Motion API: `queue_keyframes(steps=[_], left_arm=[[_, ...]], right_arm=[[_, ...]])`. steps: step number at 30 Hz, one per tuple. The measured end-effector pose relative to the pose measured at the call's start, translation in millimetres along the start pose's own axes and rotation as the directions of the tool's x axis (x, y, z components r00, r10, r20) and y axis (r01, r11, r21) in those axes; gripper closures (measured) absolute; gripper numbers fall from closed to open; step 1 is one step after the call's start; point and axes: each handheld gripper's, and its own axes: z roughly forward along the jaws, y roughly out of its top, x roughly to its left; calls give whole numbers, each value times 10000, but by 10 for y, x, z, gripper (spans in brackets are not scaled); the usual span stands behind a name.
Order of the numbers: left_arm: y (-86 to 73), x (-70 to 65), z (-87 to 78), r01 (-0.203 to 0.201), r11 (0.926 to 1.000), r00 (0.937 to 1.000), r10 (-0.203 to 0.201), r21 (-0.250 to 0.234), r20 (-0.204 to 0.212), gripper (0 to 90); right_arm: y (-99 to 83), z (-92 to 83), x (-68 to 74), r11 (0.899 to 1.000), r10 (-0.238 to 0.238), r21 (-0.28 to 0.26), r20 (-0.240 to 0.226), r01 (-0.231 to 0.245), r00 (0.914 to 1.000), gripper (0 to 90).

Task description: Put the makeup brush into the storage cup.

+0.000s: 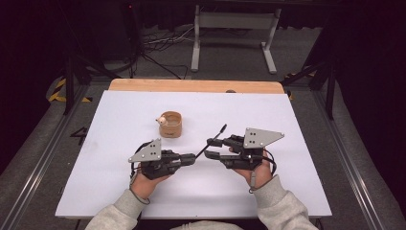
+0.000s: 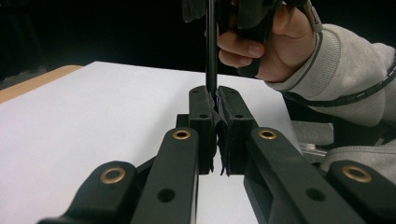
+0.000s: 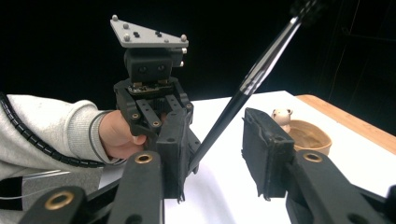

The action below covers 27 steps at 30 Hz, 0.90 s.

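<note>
Your left gripper [image 1: 191, 157] is pressed together on the lower end of the thin black rod [image 1: 214, 138], pinching it. From that grip the rod slants up toward 1 o'clock over the white table [image 1: 119, 191] in the high view. Your right gripper [image 1: 209, 148] stands spread, jaws either side of the rod's middle, pads not touching it; in the right gripper view the rod [image 3: 243, 93] runs just beside the left jaw. The wooden bowl [image 1: 171, 125] sits at 11 o'clock from the grippers, well apart.
</note>
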Motion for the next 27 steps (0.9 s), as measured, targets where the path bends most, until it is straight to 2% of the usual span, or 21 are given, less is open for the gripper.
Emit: queue_keyframes(steps=[14, 18, 27], left_arm=[[-20, -4, 26, 52, 10000, 10000, -52, 46, 81, 854], [-24, -17, 45, -32, 9999, 9999, 31, 126, 97, 854], [-26, -32, 61, -260, 9991, 9997, 259, 322, 28, 853]], right_arm=[[-54, 78, 11, 9998, 36, 218, -266, -30, 9996, 729], [-63, 77, 4, 9997, 101, 219, -289, -95, 9995, 796], [-77, 84, -7, 9994, 309, 204, -605, -297, 9977, 830]])
